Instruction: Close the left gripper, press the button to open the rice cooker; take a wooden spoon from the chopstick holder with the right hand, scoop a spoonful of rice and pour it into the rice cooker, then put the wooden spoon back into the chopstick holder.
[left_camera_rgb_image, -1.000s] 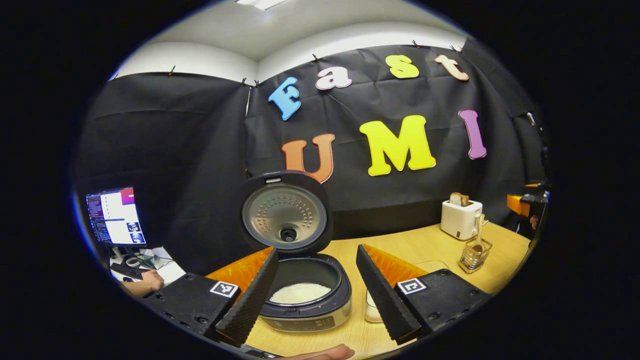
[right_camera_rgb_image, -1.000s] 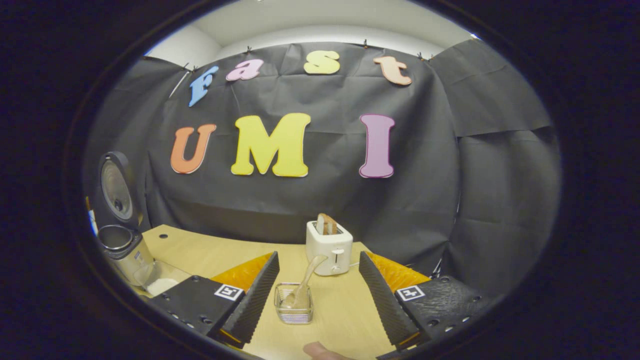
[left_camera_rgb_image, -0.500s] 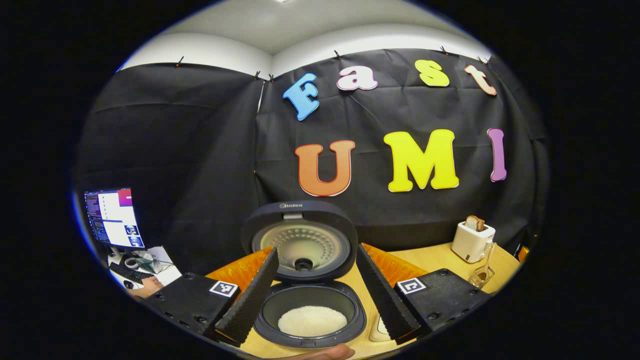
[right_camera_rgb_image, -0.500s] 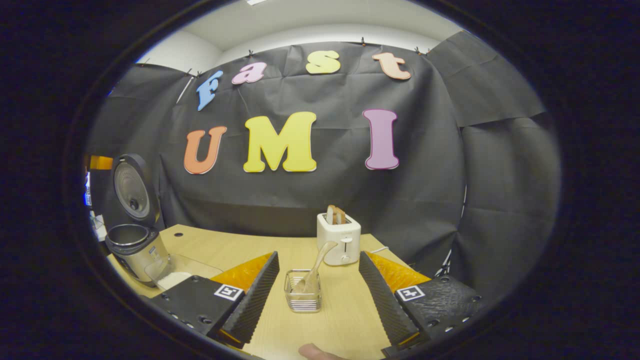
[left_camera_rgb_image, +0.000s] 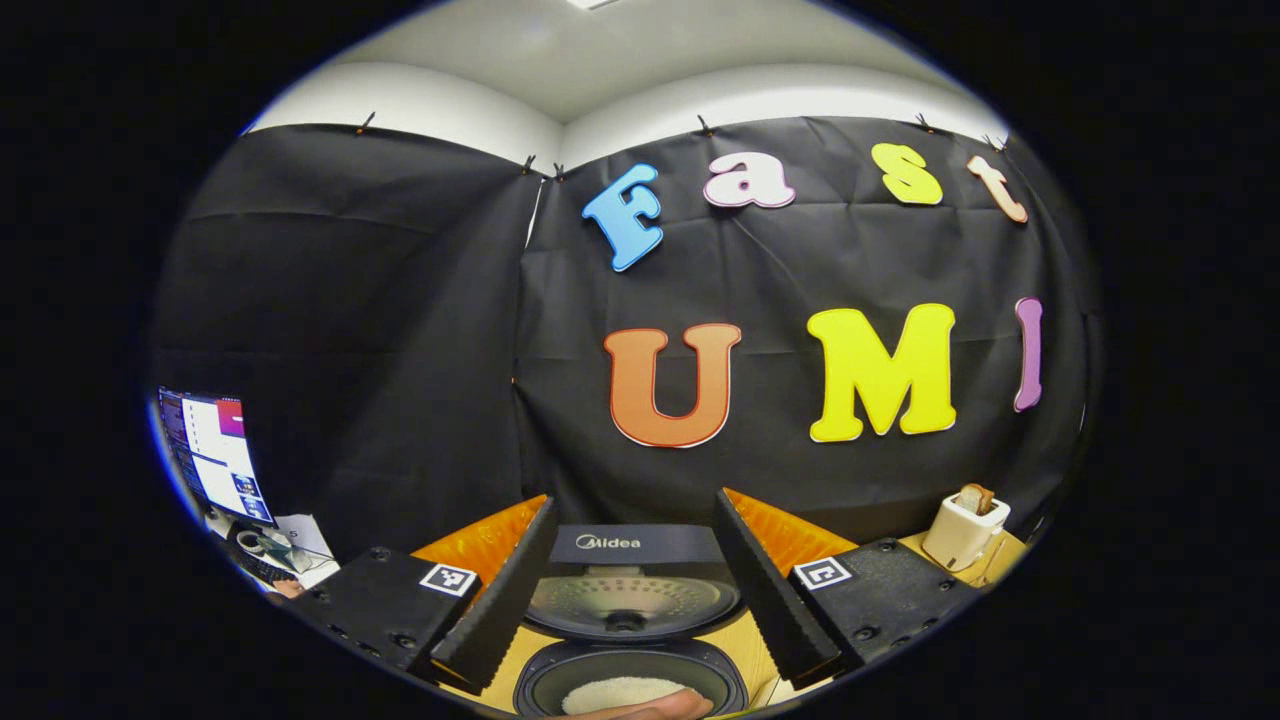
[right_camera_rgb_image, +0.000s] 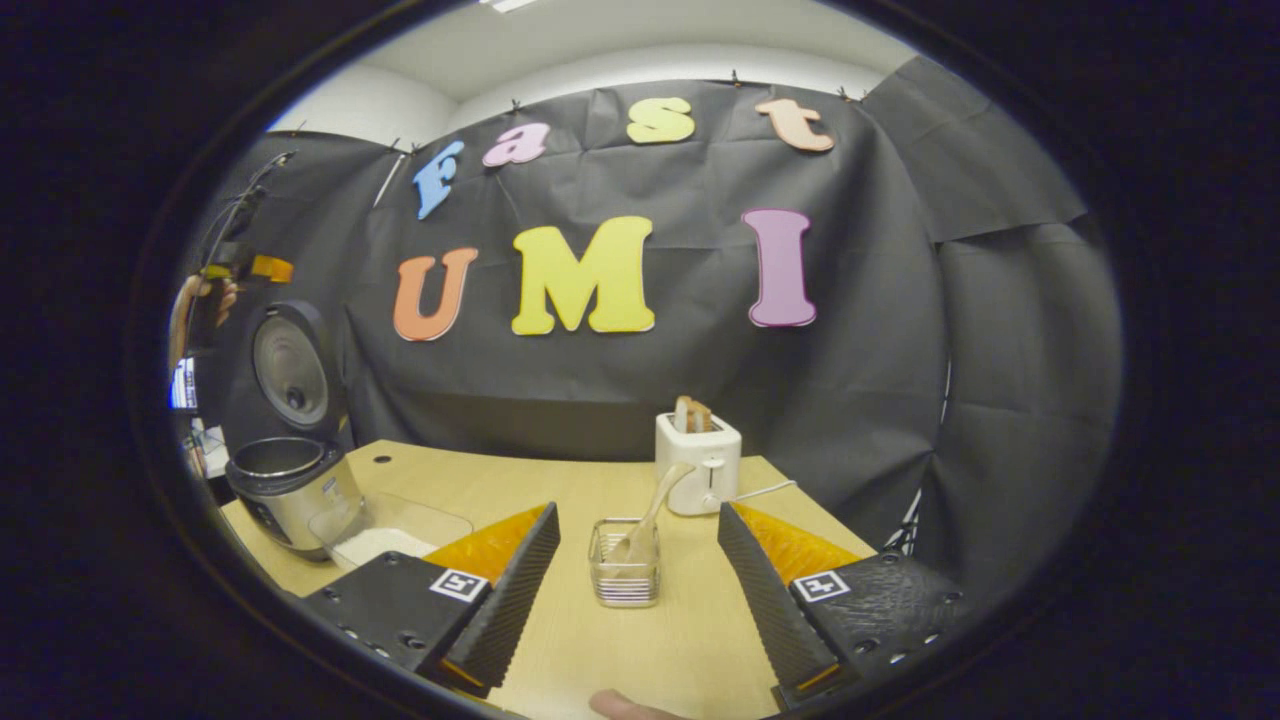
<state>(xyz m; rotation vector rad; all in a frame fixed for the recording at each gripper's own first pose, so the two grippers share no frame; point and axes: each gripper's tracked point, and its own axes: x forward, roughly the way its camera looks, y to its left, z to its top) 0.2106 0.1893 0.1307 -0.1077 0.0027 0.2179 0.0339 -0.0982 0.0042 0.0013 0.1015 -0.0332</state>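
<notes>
Round rice cooker (left_camera_rgb_image: 630, 640) (ribbed lid) open

Even, bright light falls from a ceiling lamp (left_camera_rgb_image: 590, 3) overhead; shadows on the surface (right_camera_rgb_image: 640, 640) are soft. Both views stay sharp, though lines bend strongly toward the edges.

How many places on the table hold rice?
2: the open cooker at the table's left has rice in its pot; the clear tub beside it holds more.
</notes>
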